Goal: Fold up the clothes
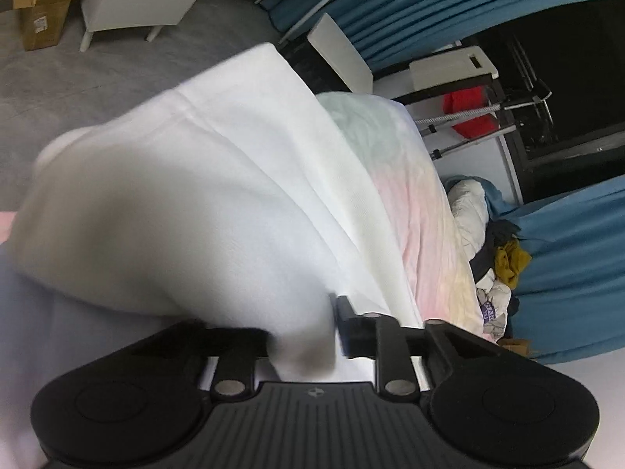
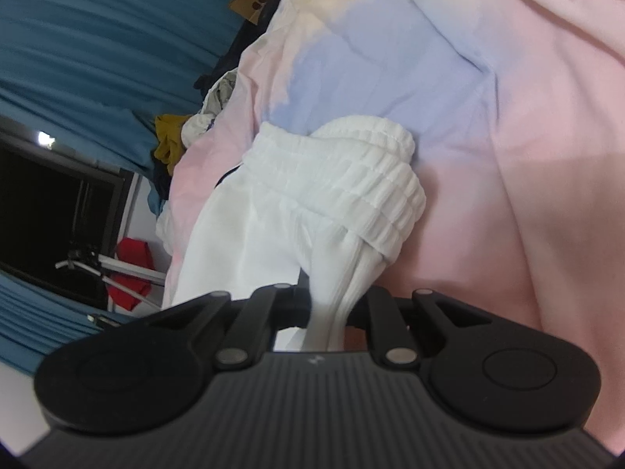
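Note:
A white pair of trousers (image 2: pixel 312 203) with a ribbed elastic waistband (image 2: pixel 363 179) is lifted over a pastel bedsheet (image 2: pixel 508 136). My right gripper (image 2: pixel 328 312) is shut on a bunched strip of the white fabric just below the waistband. In the left wrist view the same white garment (image 1: pixel 187 203) billows, blurred, across most of the frame. My left gripper (image 1: pixel 304 332) is shut on a fold of it, and the cloth hides the fingertips.
A heap of mixed clothes (image 1: pixel 496 265) lies at the bed's far edge, against blue curtains (image 1: pixel 566 273). A white drawer unit (image 1: pixel 144 4) and a cardboard box (image 1: pixel 43 11) stand on the grey floor. A dark window and a red object (image 2: pixel 131 273) are beyond the bed.

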The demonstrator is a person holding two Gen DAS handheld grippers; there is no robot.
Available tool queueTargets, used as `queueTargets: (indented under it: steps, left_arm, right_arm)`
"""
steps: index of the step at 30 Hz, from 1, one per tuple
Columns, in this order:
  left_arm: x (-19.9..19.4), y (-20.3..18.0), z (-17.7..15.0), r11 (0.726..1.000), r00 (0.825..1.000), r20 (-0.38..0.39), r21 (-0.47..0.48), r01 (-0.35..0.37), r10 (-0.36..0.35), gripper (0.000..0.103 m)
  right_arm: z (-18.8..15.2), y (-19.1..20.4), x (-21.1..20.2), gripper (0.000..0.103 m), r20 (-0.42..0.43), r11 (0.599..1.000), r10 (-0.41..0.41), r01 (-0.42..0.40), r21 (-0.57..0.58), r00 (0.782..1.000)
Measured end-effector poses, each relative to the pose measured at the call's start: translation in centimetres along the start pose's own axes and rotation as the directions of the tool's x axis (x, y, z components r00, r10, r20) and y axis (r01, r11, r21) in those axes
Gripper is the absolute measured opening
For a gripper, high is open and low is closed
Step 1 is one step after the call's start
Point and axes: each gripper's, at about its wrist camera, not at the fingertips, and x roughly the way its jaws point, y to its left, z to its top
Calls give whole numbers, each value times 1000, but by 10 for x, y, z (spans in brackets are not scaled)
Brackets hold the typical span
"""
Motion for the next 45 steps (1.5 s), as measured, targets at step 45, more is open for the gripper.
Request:
queueTargets:
  steps: [45]
  left_arm:
    - [-71, -20, -38, 999, 969, 246, -42, 21, -10, 74]
  right_arm:
    - [1, 3, 1, 12, -4, 998, -23, 24, 56, 1000]
